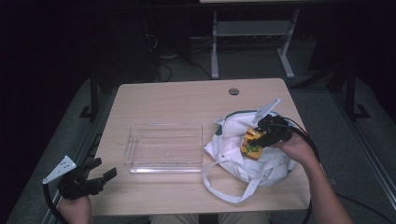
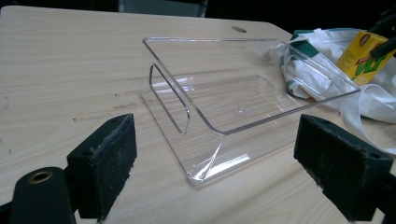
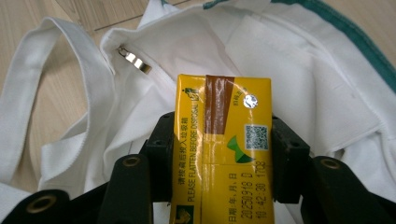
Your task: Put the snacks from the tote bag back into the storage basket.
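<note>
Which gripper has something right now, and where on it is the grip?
The right gripper clamps the yellow drink carton across its two side faces, above the white bag. The left gripper is open, holding nothing.

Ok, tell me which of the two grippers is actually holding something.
The right gripper, over the white tote bag: its jaws clamp a yellow drink carton. The left gripper sits open and bare near the table's front left corner.

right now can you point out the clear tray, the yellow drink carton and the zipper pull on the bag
clear tray (image 1: 166, 151), high view, middle of its floor
yellow drink carton (image 3: 219, 154), right gripper view, its top face
zipper pull (image 3: 134, 61), right gripper view, the metal tab
</note>
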`<state>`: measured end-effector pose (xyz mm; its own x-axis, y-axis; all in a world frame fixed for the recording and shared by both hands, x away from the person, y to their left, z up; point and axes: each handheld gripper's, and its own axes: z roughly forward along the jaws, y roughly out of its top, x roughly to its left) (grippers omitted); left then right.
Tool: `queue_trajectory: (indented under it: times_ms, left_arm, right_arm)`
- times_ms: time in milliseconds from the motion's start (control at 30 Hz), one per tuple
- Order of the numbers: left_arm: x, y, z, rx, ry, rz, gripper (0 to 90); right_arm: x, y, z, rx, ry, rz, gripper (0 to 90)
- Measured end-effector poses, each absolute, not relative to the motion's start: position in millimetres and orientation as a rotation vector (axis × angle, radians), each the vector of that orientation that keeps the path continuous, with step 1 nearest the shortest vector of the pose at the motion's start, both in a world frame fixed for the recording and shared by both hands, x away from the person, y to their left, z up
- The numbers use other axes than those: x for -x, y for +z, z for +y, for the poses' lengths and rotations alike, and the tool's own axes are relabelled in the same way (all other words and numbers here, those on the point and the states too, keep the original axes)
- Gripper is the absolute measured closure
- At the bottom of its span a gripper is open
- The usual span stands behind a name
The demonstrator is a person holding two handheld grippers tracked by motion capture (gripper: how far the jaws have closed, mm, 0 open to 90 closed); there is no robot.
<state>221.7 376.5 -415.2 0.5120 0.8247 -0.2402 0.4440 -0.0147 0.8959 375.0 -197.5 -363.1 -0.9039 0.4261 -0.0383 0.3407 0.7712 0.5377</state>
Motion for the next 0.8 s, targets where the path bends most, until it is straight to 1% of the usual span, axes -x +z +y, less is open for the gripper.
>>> queue_trajectory:
  times_ms: [600,800]
  left_arm:
    - [-221.3,-415.0,375.8,-1.65,0.429,1.097,12.7]
    - [-221.1,-415.0,377.4,-1.637,0.429,1.1,12.6]
  right_arm:
    - [-370.5,-322.9,-194.9,-0.545,0.864,2.795,52.1]
    - [-366.1,-308.4,-188.3,-0.502,0.852,2.779,52.1]
